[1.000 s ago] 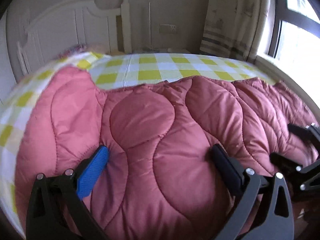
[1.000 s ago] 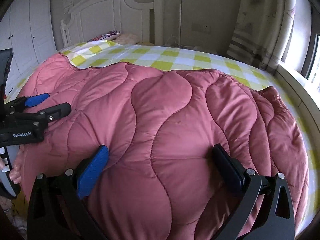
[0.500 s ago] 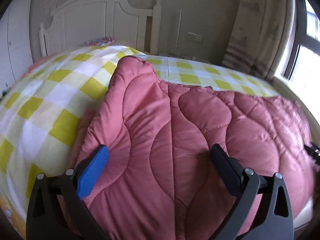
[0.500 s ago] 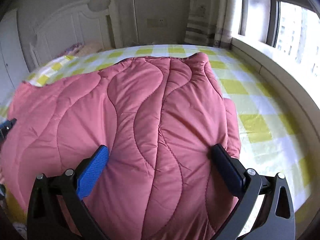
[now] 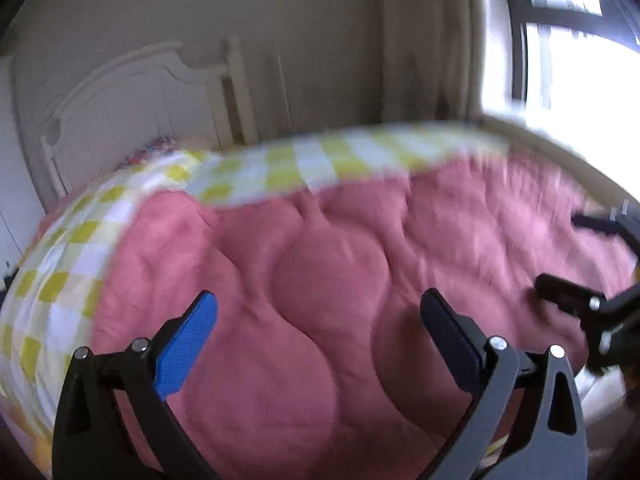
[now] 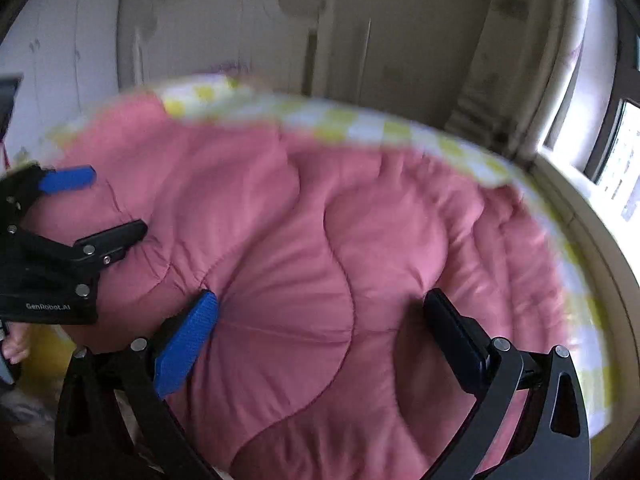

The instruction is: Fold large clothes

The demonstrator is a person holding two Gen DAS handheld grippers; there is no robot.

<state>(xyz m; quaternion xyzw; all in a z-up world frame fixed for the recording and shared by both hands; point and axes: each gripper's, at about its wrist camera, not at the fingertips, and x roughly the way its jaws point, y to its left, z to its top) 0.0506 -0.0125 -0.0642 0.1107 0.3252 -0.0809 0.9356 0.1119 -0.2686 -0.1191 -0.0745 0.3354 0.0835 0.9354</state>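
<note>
A large pink quilted garment (image 5: 328, 280) lies spread over a bed with a yellow-and-white check sheet (image 5: 304, 160). Both views are blurred by motion. My left gripper (image 5: 320, 320) hovers open over the garment's near part, its fingers wide apart with nothing between them. It also shows in the right wrist view as the left gripper (image 6: 100, 208), open at the garment's left edge. My right gripper (image 6: 320, 320) is open too, and its blue pad (image 6: 188, 344) touches puckered fabric of the garment (image 6: 360, 240). At the far right of the left wrist view, the right gripper (image 5: 568, 258) is seen open.
A white headboard (image 5: 132, 92) stands behind the bed, with a curtain (image 5: 424, 40) and a bright window (image 5: 568, 60) at the right. A pale ledge (image 6: 592, 232) runs along the bed's right side. A hand (image 6: 16, 348) holds the left gripper's handle.
Half a second ago each camera faced one side edge of the garment. Now both have swung back toward its middle, each gripper is in the other's view again, and both stay open.
</note>
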